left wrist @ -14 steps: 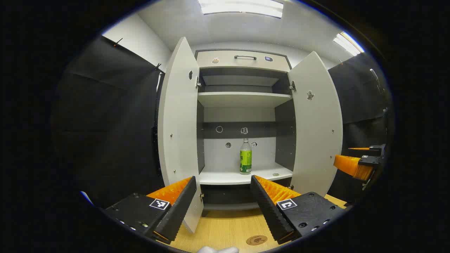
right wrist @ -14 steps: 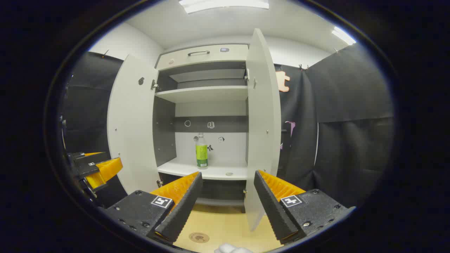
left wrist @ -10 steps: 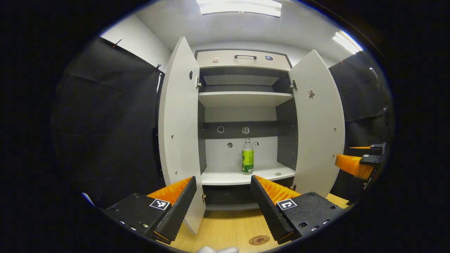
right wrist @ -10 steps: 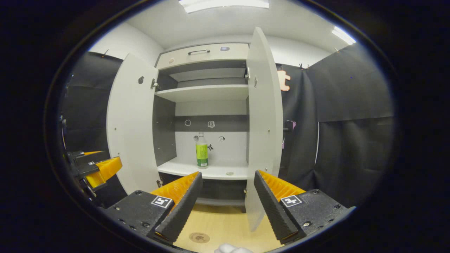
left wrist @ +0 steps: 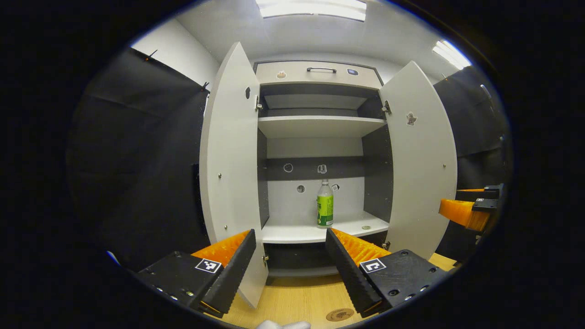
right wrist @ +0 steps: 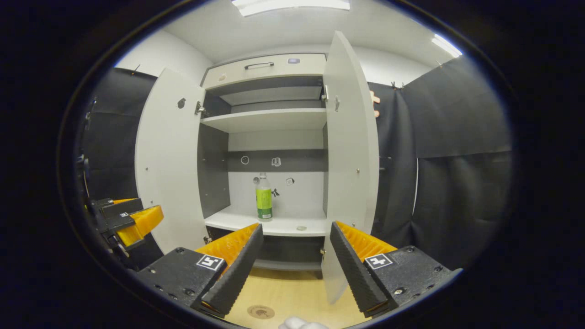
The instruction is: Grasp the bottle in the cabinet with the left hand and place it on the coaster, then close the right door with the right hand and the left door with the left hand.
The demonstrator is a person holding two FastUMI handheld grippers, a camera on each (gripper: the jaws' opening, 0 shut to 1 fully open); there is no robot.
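**Open cabinet, bottle on lower shelf, both grippers wide and empty**

Cabinet (left wrist: 315, 73): pale, standing on a wooden desk (left wrist: 292, 299), both doors swung outward. Left door (left wrist: 228, 173) and right door (left wrist: 422, 164) stand open in the left gripper view; in the right gripper view the left door (right wrist: 167, 160) shows broad-faced and the right door (right wrist: 349, 155) is seen almost edge-on. A drawer front with a dark handle (left wrist: 321, 70) sits at the top. An upper shelf (left wrist: 320, 125) lies below it.

Bottle (left wrist: 325, 210): upright, clear with a green label, standing on the lower shelf (left wrist: 292, 233) toward its back, apart from both doors. Same bottle (right wrist: 263, 197) in the right gripper view, left of centre on the shelf. A small round item (left wrist: 366, 226) lies on the shelf to the bottle's right; what it is cannot be told.

Coaster (left wrist: 339, 315): round, brown, flat on the desk in front of the cabinet, near the lower edge of the left gripper view; also seen on the desk (right wrist: 261, 312) in the right gripper view.

Left gripper (left wrist: 288, 237): fingers spread wide, nothing between them, held short of the cabinet front, with the bottle farther off and just beside the line of its right-hand finger. Seen from the side at the left edge of the right gripper view (right wrist: 137, 221).

Right gripper (right wrist: 296, 230): fingers spread wide, holding nothing, in front of the cabinet near the right door's lower edge. Seen at the right edge of the left gripper view (left wrist: 464, 212).
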